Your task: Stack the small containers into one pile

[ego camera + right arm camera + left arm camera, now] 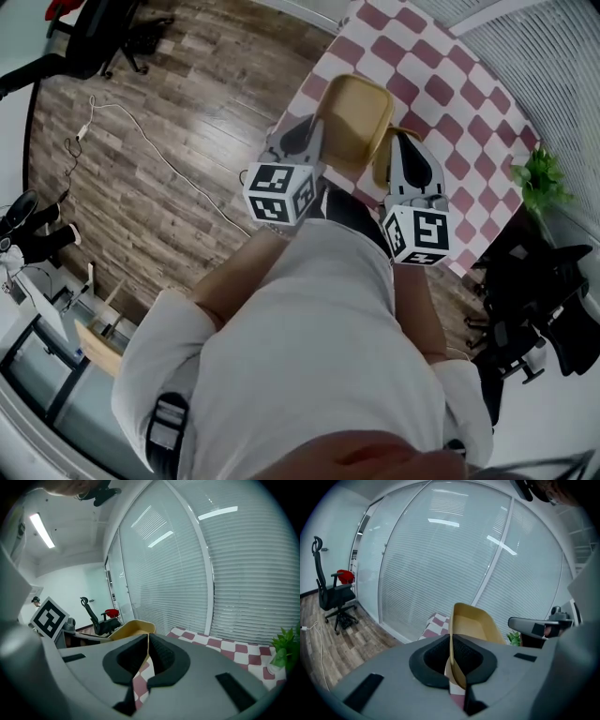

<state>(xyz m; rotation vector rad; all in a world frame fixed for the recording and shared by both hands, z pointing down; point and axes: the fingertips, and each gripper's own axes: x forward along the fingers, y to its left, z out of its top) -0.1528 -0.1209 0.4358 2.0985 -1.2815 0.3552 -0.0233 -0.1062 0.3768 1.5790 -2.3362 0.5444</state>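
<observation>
Clamped on the wall of the yellow container (476,623), the left gripper (452,641) is held over the checkered counter (441,84), while the right gripper (147,639) is closed on a yellow rim (126,629) alongside.

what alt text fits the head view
Seen from above, a person holds a tan container over a red-and-white checked table, the left tool shut on its rim; the right tool pinches a tan edge beside it. Wood floor lies at left.

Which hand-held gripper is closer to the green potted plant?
Right. The right hand-held gripper sits between the yellow container and the plant; the left hand-held gripper is on the container's far side.
</observation>
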